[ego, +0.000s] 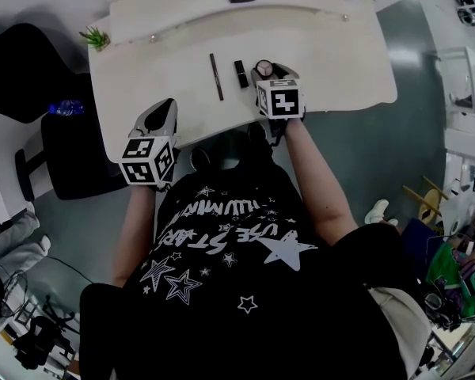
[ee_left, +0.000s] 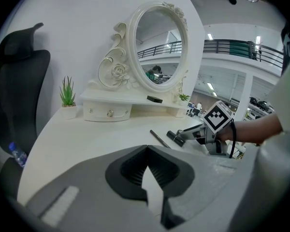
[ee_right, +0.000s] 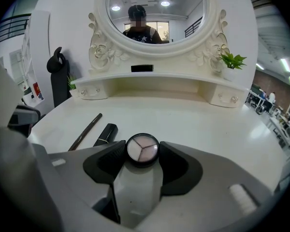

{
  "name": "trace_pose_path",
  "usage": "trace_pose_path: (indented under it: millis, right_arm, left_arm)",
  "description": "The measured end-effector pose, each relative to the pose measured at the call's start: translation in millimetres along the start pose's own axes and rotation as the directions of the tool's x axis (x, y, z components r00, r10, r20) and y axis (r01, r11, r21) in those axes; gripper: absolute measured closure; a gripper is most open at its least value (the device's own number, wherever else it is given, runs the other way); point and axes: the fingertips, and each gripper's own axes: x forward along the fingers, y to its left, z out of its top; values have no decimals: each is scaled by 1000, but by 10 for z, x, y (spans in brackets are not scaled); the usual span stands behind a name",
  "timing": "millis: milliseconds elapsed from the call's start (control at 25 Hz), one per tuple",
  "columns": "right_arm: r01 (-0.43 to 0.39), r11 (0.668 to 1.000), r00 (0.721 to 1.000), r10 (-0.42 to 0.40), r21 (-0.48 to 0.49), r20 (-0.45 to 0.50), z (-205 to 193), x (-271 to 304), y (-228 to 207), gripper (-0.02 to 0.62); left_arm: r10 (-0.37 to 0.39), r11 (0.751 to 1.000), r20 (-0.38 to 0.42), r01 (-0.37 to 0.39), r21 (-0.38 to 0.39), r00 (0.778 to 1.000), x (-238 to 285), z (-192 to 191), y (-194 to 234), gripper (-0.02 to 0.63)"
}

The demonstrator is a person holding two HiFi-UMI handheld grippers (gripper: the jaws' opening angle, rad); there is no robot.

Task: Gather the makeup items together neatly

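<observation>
Item: round compact (ee_right: 142, 149), lying near the front of the white vanity top (ee_right: 208, 124), just right of the lipstick (ee_right: 105, 133) and liner pencil (ee_right: 85, 131). The right gripper (ee_right: 142, 148) is grasping it, pads pressing on both sides. The left gripper (ee_left: 146, 151) is idling, clenched and empty. Handling: keeping the compact level, easing it alongside the lipstick without knocking it

The head view looks steeply down from above the person onto the surface (ego: 332, 62). The left gripper view sits low behind its fingers (ee_left: 130, 173), facing obliquely across to the mirror (ee_left: 159, 47). The right gripper view looks closely past its fingers (ee_right: 104, 163), the compact (ee_right: 142, 149) between them, squarely at that mirror. All share the pencil (ego: 216, 76) and lipstick (ego: 241, 73).
</observation>
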Motion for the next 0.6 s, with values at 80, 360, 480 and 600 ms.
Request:
trace_pose_path:
  millis: [80,360,480,600]
  right_arm:
    - [-3,1000,1000,3,4,-5,-6,-12,7,337]
    - [7,1000,1000,-8,20,14,68,-161,-46,278]
    - [27,998,997,-30,48,66,198,-285,-107,238]
    - [40,995,986,-53,88,156,412,-439,-135,180]
  left_arm:
    - [-1,1000,2,1,0,1000,-13,7,-19,606]
    - [-13,1000,35,13,14,999,-49,68,-48,606]
    - [-23,1000,49,22,18,999,-94,82,-44,606]
    - [-32,999,64,31,27,997,-163,115,-28,606]
